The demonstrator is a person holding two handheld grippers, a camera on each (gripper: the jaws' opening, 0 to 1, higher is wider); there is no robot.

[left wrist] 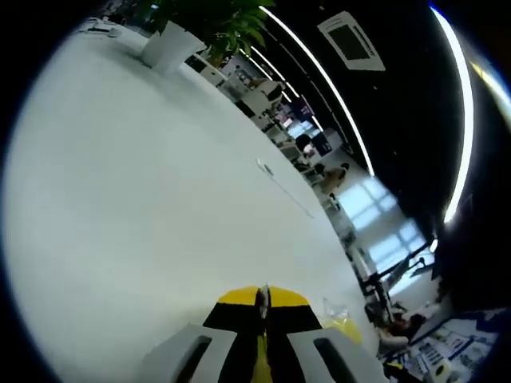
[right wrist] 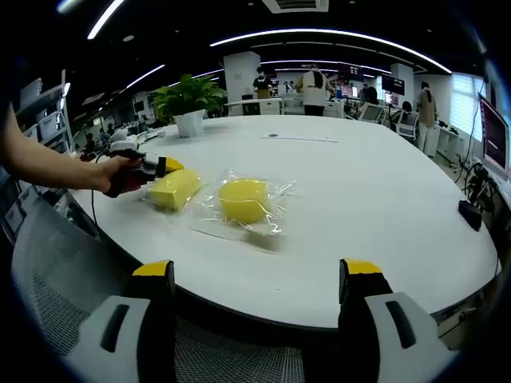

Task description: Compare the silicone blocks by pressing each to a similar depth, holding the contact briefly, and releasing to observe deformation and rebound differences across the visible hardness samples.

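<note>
Up close, the left gripper has its fingers together, tips at a yellow block; the right gripper has its fingers apart. A bagged block lies mid-desk, a potted plant at eleven o'clock in an open office.

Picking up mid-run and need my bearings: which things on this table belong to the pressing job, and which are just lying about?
For the job:
- rectangular yellow silicone block, in clear wrap, with the left gripper at it
- round yellow silicone block in a clear bag
- right gripper, open, off the table edge

Lying about:
- potted plant
- black object at the table's right edge
</note>
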